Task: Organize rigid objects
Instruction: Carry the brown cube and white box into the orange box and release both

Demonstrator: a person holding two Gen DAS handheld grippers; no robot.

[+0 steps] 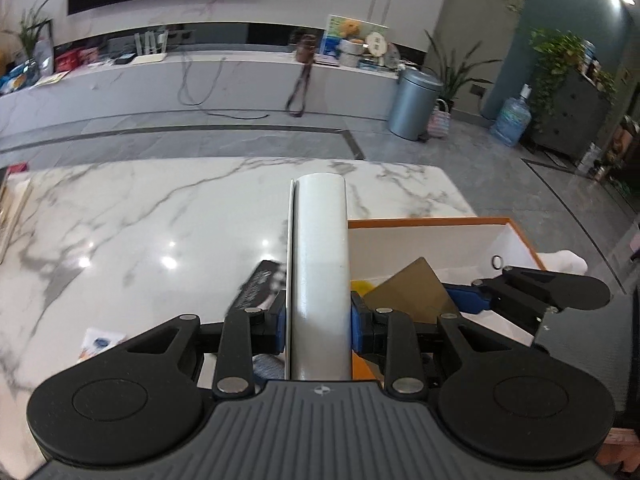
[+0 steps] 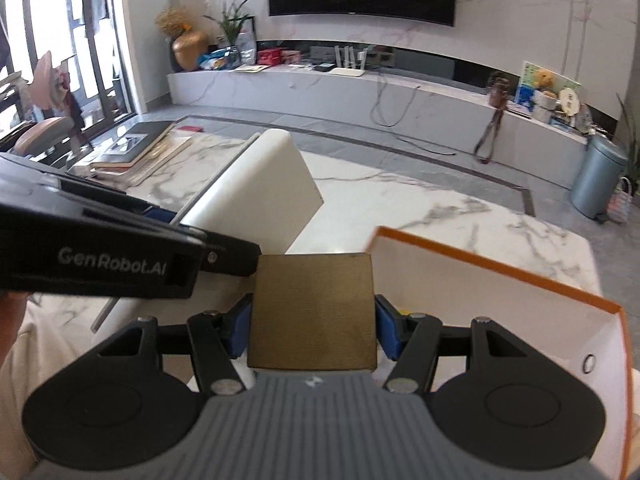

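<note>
left gripper (image 1: 318,320) clamped on white box (image 1: 320,264), right gripper (image 2: 313,330) clamped on olive square box (image 2: 312,312), both held above the orange-rimmed box (image 2: 500,272) at the marble table's (image 1: 120,220) right edge, likely for stowing inside.

table (image 1: 120,220): glossy marble | pad (image 2: 312,312): matt (woven-looking) | box (image 1: 320,240): smooth white

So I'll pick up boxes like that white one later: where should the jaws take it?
Across the white box's two broad faces, as the left gripper does now, coming in along its length. Its thin, flat shape fits narrow jaws.
</note>
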